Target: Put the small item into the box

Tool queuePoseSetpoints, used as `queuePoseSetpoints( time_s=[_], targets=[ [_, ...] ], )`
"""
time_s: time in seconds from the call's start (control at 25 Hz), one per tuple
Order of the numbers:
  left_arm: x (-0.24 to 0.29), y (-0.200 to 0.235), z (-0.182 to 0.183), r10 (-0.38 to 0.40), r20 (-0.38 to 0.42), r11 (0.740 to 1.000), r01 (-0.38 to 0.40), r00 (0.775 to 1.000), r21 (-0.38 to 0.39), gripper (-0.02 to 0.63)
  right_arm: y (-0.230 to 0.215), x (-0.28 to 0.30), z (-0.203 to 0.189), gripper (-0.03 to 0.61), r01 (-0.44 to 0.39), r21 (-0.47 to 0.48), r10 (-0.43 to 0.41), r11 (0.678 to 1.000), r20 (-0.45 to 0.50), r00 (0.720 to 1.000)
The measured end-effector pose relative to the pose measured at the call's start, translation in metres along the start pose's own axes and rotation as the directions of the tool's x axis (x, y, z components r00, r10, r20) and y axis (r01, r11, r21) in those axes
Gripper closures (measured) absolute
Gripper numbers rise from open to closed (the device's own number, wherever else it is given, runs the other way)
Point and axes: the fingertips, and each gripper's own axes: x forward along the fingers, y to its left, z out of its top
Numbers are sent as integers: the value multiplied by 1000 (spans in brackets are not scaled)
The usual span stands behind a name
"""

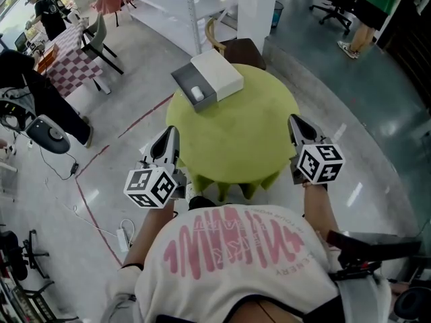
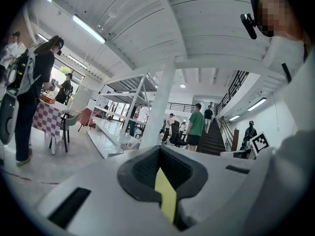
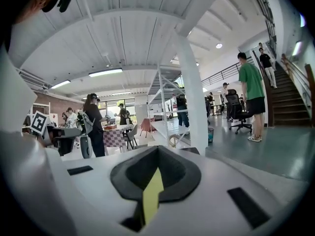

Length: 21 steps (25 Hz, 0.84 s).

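Head view gives me a small, white, rounded item (image 1: 196,93) in the grey box (image 1: 182,77) on the green table (image 1: 236,136). My left claw (image 1: 169,137) and right claw (image 1: 297,124) are closed, empty

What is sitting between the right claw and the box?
Nothing: only bare green tablecloth lies between right claw and box, in the head view.
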Motion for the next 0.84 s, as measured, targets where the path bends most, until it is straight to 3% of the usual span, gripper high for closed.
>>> queuePoseSetpoints(
  time_s=[0.44,0.84],
  targets=[
    [-6,0,-3,44,5,999,-44,999,-8,607,-27,-9,-1,572,39,-9,-40,999,-8,999],
    [-11,3,-7,61,10,998,-61,998,-17,607,-23,-7,-11,572,25,-10,-25,1000,-29,999]
  ],
)
